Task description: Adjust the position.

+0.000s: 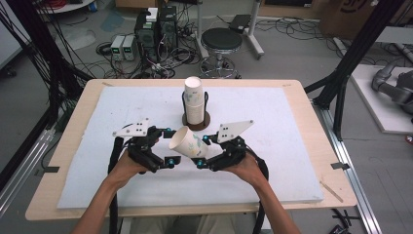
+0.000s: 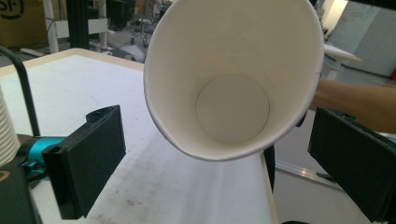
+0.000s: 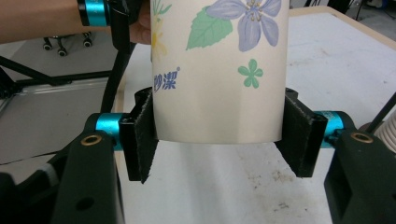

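A white paper cup with a flower print (image 1: 187,142) hangs tilted above the white mat, mouth toward the left. My right gripper (image 1: 202,150) is shut on its lower end; in the right gripper view both pads (image 3: 142,140) press the cup's (image 3: 219,70) sides near the base. My left gripper (image 1: 170,146) stands open at the cup's mouth. In the left gripper view the cup's open mouth (image 2: 233,79) faces the camera, and the wide-apart jaws of that gripper (image 2: 219,168) are clear of it. A stack of cups (image 1: 194,100) stands upright in a black holder behind.
The white mat (image 1: 122,107) covers most of the wooden table (image 1: 87,97). The cup stack also appears at the left gripper view's left edge (image 2: 5,130). On the floor behind the table are a round stool (image 1: 221,41) and computer boxes with cables (image 1: 156,29).
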Action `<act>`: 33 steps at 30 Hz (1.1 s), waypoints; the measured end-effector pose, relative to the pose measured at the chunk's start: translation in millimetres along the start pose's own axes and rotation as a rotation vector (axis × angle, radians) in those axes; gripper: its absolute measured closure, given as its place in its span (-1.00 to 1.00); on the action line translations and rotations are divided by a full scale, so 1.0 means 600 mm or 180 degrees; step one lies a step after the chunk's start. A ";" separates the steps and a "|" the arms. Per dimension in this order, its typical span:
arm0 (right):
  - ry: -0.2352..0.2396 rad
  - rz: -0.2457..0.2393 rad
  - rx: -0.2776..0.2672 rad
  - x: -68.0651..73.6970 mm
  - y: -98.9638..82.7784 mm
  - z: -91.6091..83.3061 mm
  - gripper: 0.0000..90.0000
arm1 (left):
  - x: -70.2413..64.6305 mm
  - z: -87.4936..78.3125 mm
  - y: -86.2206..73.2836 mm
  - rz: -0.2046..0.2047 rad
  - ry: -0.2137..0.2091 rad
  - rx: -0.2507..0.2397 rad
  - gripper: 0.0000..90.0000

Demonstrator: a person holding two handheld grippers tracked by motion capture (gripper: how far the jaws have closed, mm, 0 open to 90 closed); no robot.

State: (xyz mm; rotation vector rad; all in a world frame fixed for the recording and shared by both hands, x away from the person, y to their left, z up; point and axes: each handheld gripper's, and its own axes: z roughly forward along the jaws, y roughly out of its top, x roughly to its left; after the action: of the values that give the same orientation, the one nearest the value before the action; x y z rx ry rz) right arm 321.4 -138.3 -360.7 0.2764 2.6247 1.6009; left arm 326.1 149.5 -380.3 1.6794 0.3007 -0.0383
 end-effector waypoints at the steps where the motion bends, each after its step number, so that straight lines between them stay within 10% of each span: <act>1: 0.0014 0.0000 -0.0010 0.001 -0.001 0.000 -0.16 | 0.000 0.001 -0.001 -0.0012 -0.0017 -0.0005 -0.91; 12: 0.0092 -0.0024 -0.0063 0.005 -0.001 0.005 -0.16 | 0.002 0.013 -0.011 0.0017 -0.0300 -0.0314 -0.73; 33: 0.0184 -0.0107 -0.0072 0.008 -0.001 0.017 -0.16 | 0.005 0.019 -0.005 0.0147 -0.0474 -0.0316 -0.40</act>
State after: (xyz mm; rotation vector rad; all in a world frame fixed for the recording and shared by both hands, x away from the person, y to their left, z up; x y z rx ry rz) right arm 318.2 -128.9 -365.9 0.1866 2.6365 1.6514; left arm 330.0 139.0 -385.1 1.5748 0.1492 -0.1117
